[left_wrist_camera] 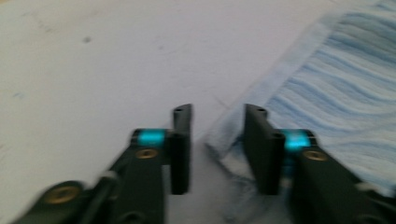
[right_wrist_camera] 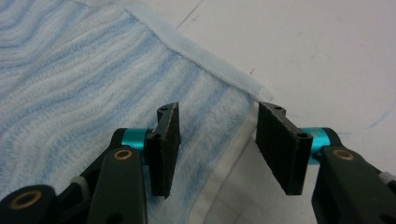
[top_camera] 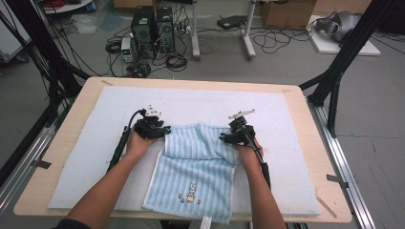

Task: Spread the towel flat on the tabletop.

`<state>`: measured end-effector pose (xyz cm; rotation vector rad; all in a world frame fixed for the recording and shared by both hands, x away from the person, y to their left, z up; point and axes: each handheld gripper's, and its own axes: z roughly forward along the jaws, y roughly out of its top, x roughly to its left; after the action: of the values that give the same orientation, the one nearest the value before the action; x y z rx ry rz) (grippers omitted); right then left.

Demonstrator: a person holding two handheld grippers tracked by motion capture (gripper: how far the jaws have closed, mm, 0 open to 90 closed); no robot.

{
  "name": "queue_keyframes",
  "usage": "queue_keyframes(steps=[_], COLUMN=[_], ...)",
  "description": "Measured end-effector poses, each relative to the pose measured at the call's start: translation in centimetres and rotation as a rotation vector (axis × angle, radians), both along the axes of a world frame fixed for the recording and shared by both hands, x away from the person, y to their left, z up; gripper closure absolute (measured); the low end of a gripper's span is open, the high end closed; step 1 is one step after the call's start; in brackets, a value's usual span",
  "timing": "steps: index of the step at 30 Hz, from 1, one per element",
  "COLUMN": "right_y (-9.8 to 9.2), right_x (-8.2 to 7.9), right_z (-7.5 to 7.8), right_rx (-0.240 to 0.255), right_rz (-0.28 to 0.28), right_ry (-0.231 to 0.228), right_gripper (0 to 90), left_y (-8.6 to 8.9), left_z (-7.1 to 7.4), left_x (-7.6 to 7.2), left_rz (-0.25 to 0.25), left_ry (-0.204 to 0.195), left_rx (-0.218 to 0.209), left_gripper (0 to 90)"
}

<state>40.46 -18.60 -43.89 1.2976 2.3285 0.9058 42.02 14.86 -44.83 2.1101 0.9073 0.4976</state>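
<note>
A light blue striped towel (top_camera: 196,171) with a small rabbit print lies on the pale mat, its far part folded back toward the person. My left gripper (top_camera: 154,128) sits at the fold's left corner. Its jaws stand open, and the towel corner (left_wrist_camera: 224,140) lies between and just beyond them. My right gripper (top_camera: 235,134) is at the fold's right corner. It is open too, its fingers (right_wrist_camera: 166,135) straddling the towel's white hem (right_wrist_camera: 224,163). Neither gripper holds the cloth.
The pale blue mat (top_camera: 95,157) covers a wooden table (top_camera: 62,138) with bare margins on all sides. Black frame legs (top_camera: 334,90) stand at the far corners. Computers and cables (top_camera: 153,28) lie on the floor beyond.
</note>
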Motion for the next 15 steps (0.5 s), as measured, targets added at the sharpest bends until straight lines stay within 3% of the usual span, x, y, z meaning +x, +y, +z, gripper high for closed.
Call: queue_keyframes(steps=[2,5,6,7,10,13,15], right_y=[0.0,0.3,0.4,0.6,0.4,0.3,-0.1], right_x=[-0.3,-0.4,-0.4,-0.5,-0.3,0.1,0.8], right_z=[-0.1,-0.1,0.0,0.0,0.0,0.1,0.1], right_rx=[0.015,0.034,0.031,0.019,0.03,0.011,0.04], right_rz=[0.012,0.035,0.05,0.055,0.064,0.04,0.004], right_ry=[-0.015,0.001,0.005,0.001,0.004,-0.033,-0.056], right_gripper=[62.8,81.9,85.4,85.8,86.0,85.9,85.9], left_y=[-0.4,0.1,0.2,0.4,1.1,0.9,0.6], left_z=[0.0,0.0,0.1,0.4,1.5,2.5,3.0], left_x=[-0.2,0.2,0.3,0.6,1.5,2.5,3.2], left_rz=[-0.015,0.003,0.02,0.034,0.074,0.059,0.06], left_ry=[-0.022,0.009,-0.009,-0.008,-0.02,-0.034,-0.045], left_rx=[0.023,-0.019,0.001,0.002,-0.053,-0.041,-0.051], left_gripper=[81.5,83.2,83.4,83.5,83.5,83.4,83.3])
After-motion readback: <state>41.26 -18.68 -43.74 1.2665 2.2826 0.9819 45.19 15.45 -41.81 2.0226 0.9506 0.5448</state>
